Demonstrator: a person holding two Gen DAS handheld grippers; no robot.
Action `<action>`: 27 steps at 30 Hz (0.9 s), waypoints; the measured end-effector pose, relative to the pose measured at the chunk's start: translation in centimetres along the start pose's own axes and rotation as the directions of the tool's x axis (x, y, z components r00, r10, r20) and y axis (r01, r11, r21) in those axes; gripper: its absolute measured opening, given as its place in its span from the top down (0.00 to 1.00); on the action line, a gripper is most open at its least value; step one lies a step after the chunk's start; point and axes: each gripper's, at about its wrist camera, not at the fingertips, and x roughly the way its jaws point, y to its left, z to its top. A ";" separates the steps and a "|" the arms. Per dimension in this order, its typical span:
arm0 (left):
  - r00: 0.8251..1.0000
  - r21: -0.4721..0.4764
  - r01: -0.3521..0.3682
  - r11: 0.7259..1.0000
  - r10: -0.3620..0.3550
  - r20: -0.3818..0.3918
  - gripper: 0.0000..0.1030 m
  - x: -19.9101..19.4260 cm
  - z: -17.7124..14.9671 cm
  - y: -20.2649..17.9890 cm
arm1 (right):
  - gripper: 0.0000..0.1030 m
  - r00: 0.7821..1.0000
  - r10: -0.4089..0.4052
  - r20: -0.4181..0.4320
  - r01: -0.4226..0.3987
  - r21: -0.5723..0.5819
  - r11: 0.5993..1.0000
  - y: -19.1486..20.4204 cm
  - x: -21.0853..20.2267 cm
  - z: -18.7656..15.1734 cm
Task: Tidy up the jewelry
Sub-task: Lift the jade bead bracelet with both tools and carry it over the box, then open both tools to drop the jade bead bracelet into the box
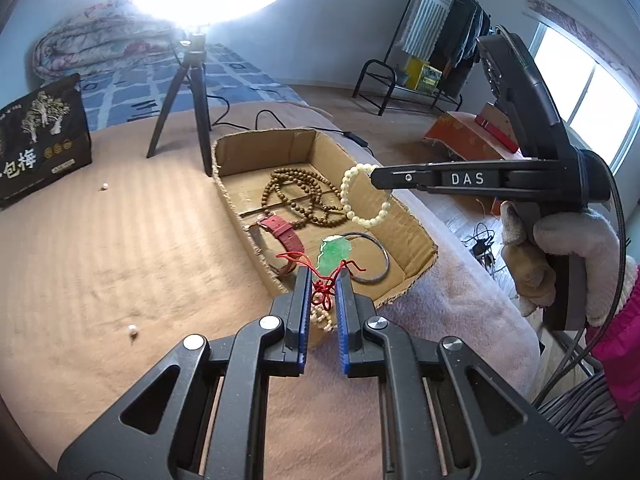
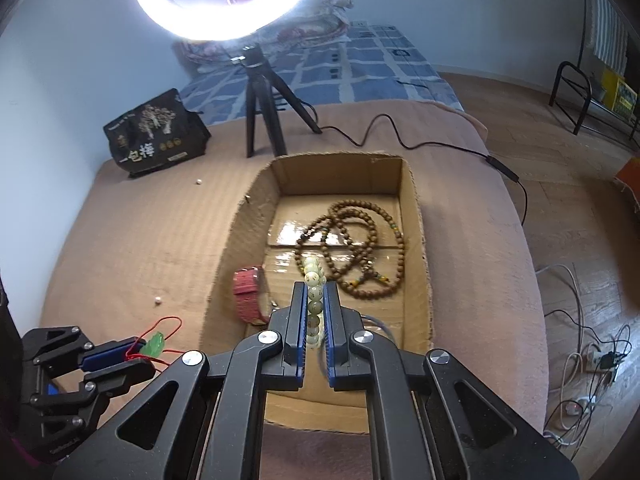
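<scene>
Right tool [image 2: 315,300] pinches a bracelet [image 2: 314,280] edge-on toward 12 o'clock over the box [image 2: 424,240]; left tool [image 1: 324,280] pinches a pendant's [image 1: 334,256] red cord [image 1: 322,288].

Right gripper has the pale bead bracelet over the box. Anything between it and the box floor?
Nothing visible blocks the drop. The bracelet hangs above the cardboard box; the brown bead necklace lies beneath.

L tongs [image 1: 324,284], R tongs [image 2: 316,294] (both clamped)

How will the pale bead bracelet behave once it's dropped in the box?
Pale bead bracelet keeps its ring shape hanging from the right hand-held gripper, so it's probably elastic-strung, not floppy. Round beads may roll slightly; the cardboard box walls should contain it.
</scene>
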 end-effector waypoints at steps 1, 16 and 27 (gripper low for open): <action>1.000 -0.001 0.001 1.000 -0.001 -0.005 0.91 0.4 0.0 -0.1 | 0.94 1.000 -0.003 -0.005 0.003 0.002 1.000 -0.2 0.2 -0.1; 0.997 0.022 -0.013 1.000 0.015 -0.073 0.90 4.2 -0.2 -1.0 | 0.94 0.999 -0.023 -0.046 0.024 0.019 1.000 -1.7 1.9 -0.3; 0.996 0.029 -0.024 0.999 0.026 -0.080 0.90 4.7 -0.1 -1.2 | 0.94 0.998 -0.033 -0.056 0.035 0.031 0.999 -2.0 2.3 -0.4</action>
